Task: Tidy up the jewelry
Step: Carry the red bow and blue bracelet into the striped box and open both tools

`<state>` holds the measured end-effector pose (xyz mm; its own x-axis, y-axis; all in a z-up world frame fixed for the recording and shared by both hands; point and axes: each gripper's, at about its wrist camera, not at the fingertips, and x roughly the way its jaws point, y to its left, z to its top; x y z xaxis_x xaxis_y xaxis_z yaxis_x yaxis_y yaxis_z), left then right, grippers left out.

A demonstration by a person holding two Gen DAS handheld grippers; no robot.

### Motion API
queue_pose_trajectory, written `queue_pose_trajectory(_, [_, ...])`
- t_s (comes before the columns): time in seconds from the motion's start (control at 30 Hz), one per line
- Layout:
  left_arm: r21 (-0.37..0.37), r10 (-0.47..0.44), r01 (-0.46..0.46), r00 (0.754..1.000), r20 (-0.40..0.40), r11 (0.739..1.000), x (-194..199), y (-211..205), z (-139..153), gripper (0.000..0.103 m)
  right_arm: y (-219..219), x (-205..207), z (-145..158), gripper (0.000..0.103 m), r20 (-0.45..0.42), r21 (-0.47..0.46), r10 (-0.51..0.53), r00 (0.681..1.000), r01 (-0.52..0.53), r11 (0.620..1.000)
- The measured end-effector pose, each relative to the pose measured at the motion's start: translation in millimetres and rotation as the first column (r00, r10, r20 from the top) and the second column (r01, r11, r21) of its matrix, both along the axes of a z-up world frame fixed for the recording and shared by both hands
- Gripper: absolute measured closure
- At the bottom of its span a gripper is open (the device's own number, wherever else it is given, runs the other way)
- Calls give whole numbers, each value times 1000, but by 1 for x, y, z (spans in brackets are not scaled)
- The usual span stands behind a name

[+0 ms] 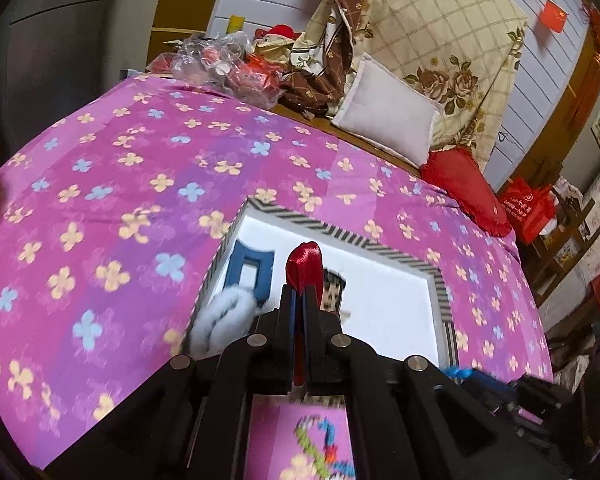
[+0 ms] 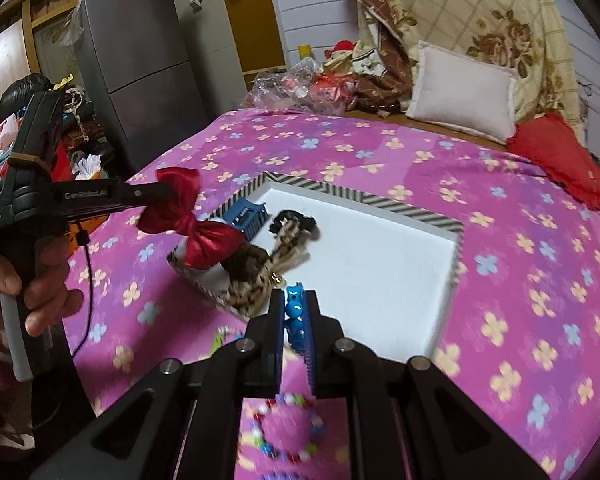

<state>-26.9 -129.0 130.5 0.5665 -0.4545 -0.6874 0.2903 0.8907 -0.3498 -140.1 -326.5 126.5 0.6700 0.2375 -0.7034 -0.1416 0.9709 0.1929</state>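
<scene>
While the left gripper (image 1: pixel 300 292) clamps a red satin bow (image 2: pixel 190 222), the right gripper (image 2: pixel 294 308) pinches a small blue hair clip (image 2: pixel 294 312). Both hang over the near edge of a white tray (image 2: pixel 380 272) with a striped rim, where a blue claw clip (image 2: pixel 246 216) and leopard-print bow (image 2: pixel 256 280) lie. A beaded bracelet (image 2: pixel 286 432) rests on the purple floral bedspread (image 2: pixel 520 280) just below.

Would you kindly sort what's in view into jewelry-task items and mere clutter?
Job:
red bow in left tongs
blue clip in right tongs
white tray
beaded bracelet

Lying about:
white pillow
red cushion
fridge
</scene>
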Motion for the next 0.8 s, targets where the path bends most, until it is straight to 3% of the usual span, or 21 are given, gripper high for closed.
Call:
queue_pose_trajectory(0.27, [-6, -11, 11, 998, -56, 1000, 63, -35, -25, 96, 10, 66, -34, 94, -78, 57, 37, 996, -32, 998])
queue_pose_trajectory(0.43, [34, -4, 6, 998, -64, 999, 92, -48, -41, 96, -14, 104, -66, 94, -152, 51, -33, 988, 41, 998])
queue_pose_trajectory(0.63, [116, 53, -42, 994, -92, 992, 116, -48, -65, 96, -34, 126, -91, 94, -212, 56, -93, 973, 107, 993])
queue_pose_trajectory(0.8, [141, 86, -69, 989, -116, 988, 123, -44, -78, 96, -29, 129, -95, 94, -216, 79, -75, 974, 94, 992])
